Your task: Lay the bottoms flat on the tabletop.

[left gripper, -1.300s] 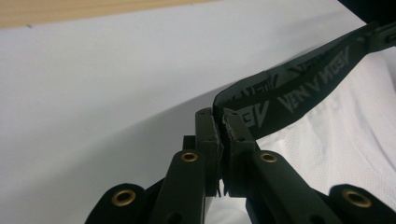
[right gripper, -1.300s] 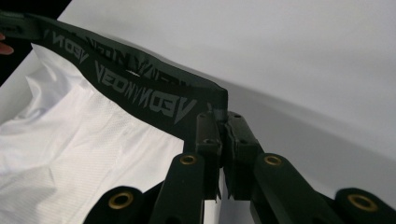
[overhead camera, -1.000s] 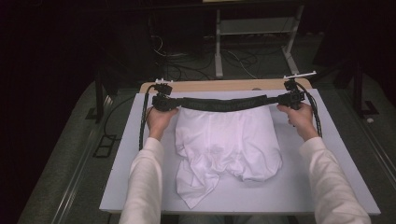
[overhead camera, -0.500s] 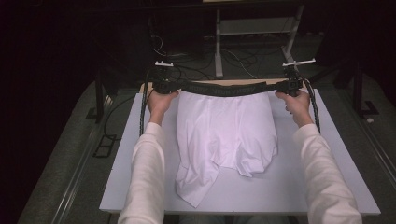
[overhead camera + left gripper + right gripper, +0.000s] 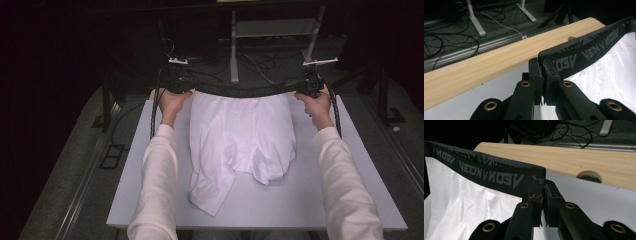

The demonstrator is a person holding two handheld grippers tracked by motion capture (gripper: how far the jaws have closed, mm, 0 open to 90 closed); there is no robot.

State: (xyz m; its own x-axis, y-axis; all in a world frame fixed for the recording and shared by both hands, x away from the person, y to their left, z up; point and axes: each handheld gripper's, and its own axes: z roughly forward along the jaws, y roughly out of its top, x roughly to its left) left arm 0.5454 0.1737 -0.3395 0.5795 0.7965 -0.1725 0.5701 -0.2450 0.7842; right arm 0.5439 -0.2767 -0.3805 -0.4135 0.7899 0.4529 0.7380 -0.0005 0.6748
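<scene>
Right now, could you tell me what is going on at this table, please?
A person is holding up a pair of white boxer shorts by the black waistband, stretched between two hand-held grippers. The left gripper is shut on one end of the waistband, the right gripper on the other. The band is raised at the far side of the white table, while the legs lie crumpled on the surface.

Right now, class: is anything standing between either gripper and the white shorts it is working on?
Nothing visible does. The left gripper and the right gripper are each already clamped on an end of the black waistband of the white shorts, holding it stretched between them. The legs trail on the white table.
</scene>
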